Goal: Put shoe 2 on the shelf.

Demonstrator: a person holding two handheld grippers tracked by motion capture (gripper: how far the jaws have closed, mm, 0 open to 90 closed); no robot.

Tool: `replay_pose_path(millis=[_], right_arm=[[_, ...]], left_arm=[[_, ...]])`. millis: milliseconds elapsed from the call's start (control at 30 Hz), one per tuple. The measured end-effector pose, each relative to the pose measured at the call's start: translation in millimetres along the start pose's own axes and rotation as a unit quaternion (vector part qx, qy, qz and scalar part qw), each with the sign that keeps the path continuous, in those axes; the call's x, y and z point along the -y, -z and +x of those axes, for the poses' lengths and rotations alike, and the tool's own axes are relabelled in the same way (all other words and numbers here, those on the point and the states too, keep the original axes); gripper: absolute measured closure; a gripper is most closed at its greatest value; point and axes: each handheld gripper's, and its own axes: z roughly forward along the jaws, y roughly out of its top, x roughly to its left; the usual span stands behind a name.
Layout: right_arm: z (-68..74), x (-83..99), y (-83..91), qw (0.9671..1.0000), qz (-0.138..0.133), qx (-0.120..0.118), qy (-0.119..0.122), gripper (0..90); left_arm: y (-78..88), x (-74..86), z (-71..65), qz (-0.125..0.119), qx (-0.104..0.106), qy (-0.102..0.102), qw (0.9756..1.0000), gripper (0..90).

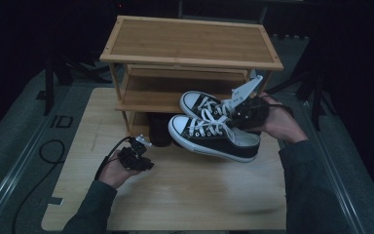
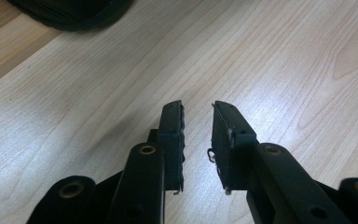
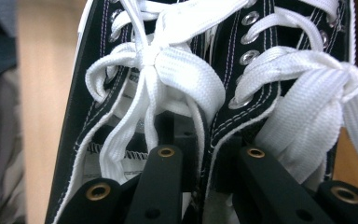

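Right hand-held gripper [image 3: 200, 154] pinches both sneakers' [image 1: 214, 131] inner walls — raised before the rack [image 1: 190, 48]; left hand-held gripper [image 2: 198, 140] gapes empty.

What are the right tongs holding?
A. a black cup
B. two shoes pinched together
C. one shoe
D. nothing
B: the right tongs pinch the inner sides of two black shoes with white laces together, one jaw inside each, and the pair hangs above the table in front of the rack.
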Motion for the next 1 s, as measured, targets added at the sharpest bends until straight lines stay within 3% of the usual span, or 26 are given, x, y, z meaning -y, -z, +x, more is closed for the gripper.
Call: replay_pose_path(millis=[100, 133, 267, 633, 900, 1000], right_arm=[[-7.2, -4.5, -3.7, 0.9998, -0.004, 0.01, -0.014, 84.0], [-13.3, -8.1, -7.0, 0.9992, -0.014, 0.019, -0.031, 84.1], [-22.1, -16.1, -12.0, 0.9972, -0.029, 0.037, -0.059, 84.1], [-34.4, -36.7, -30.4, 0.9923, -0.017, 0.075, -0.097, 84.0], [-35.1, -47.0, -37.8, 0.9848, -0.017, 0.109, -0.134, 84.0], [-34.2, -49.3, -40.3, 0.9783, -0.029, 0.132, -0.158, 84.0]], left_arm=[[0.5, 0.1, 0.3, 0.001, -0.001, -0.001, 1.0, 74.0], [0.6, 0.4, -0.2, 0.0, 0.001, 0.001, 1.0, 73.9], [-0.2, 0.3, 0.1, 0.001, 0.002, 0.001, 1.0, 74.0], [2.0, -1.7, -3.1, -0.004, 0.006, -0.005, 1.0, 73.9], [1.5, -2.5, -4.9, -0.005, 0.007, -0.006, 0.9999, 73.9], [1.7, -3.8, -6.1, -0.006, 0.008, -0.009, 0.9999, 73.9]])
